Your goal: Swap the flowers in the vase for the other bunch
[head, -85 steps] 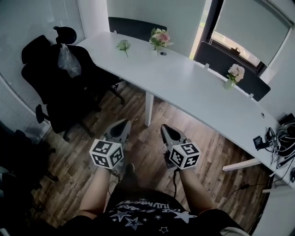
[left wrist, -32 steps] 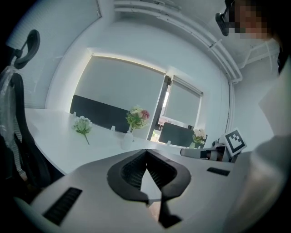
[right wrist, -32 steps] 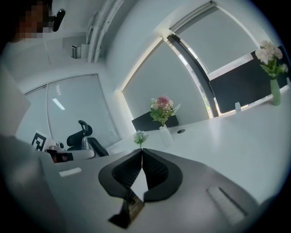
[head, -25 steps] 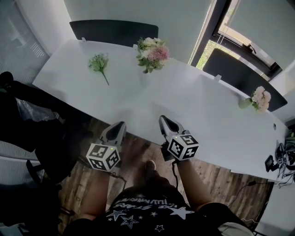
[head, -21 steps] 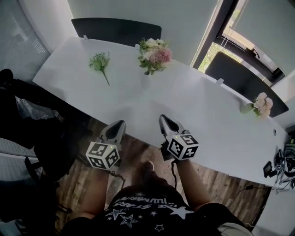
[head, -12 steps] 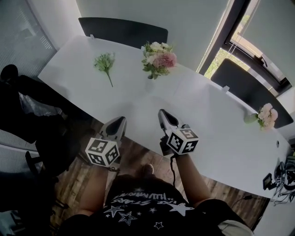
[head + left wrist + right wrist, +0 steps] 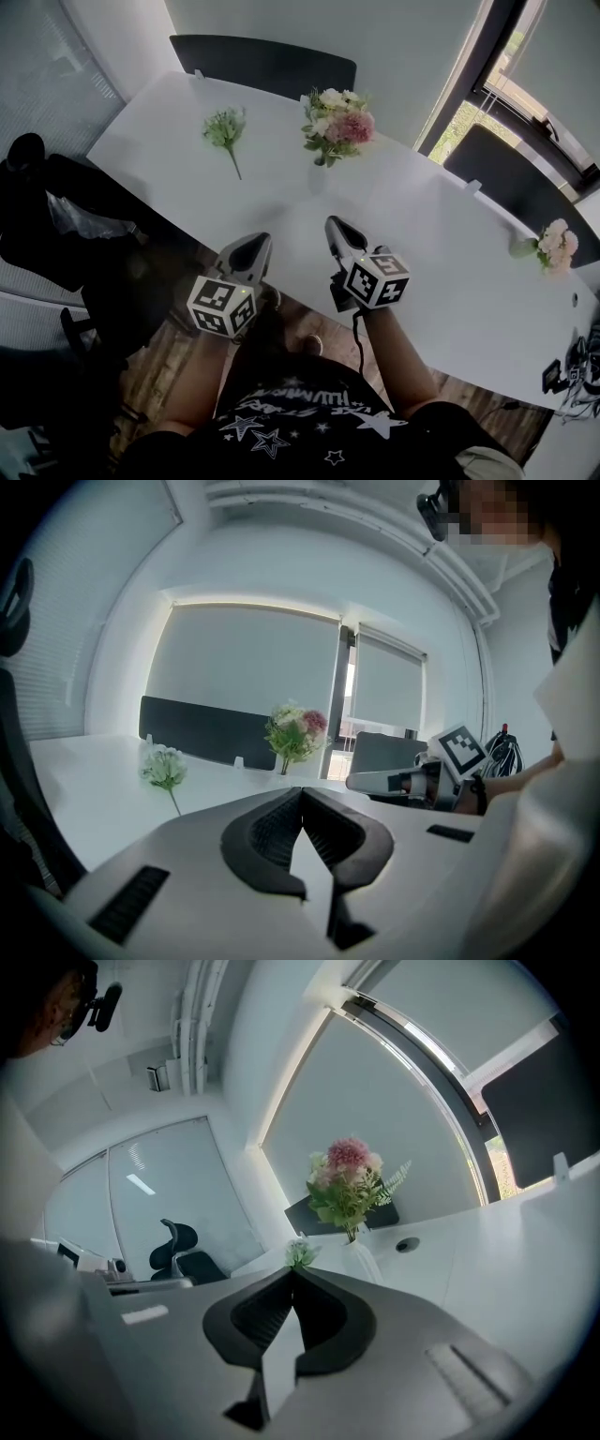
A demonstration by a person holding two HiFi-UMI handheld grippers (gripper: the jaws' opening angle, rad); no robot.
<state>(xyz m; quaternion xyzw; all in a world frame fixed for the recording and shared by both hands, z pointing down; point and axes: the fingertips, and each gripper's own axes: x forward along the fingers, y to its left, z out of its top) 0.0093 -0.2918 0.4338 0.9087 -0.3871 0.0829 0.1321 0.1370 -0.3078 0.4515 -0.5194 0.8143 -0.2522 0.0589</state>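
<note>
A pink and white bouquet [image 7: 338, 125] stands in a white vase [image 7: 320, 178] on the long white table [image 7: 441, 272]; it shows too as the bouquet [image 7: 294, 733] and the bouquet [image 7: 349, 1188] above the vase [image 7: 361, 1262]. A loose green and white bunch [image 7: 226, 131] lies flat on the table to the vase's left, seen also as the bunch [image 7: 164, 768] and the bunch [image 7: 300, 1252]. My left gripper [image 7: 256, 246] hangs shut and empty just off the table's near edge. My right gripper [image 7: 336, 228] is shut and empty over the near part of the table, short of the vase.
A black office chair [image 7: 56, 202] stands at the left of the table. Dark screens [image 7: 267, 64] line the table's far side. Another small vase of pink flowers [image 7: 548, 248] stands far right. Wooden floor [image 7: 178, 361] lies below me.
I have come closer to the table; the vase and the loose bunch sit lower and nearer in the head view. Both grippers moved forward toward the table, still shut.
</note>
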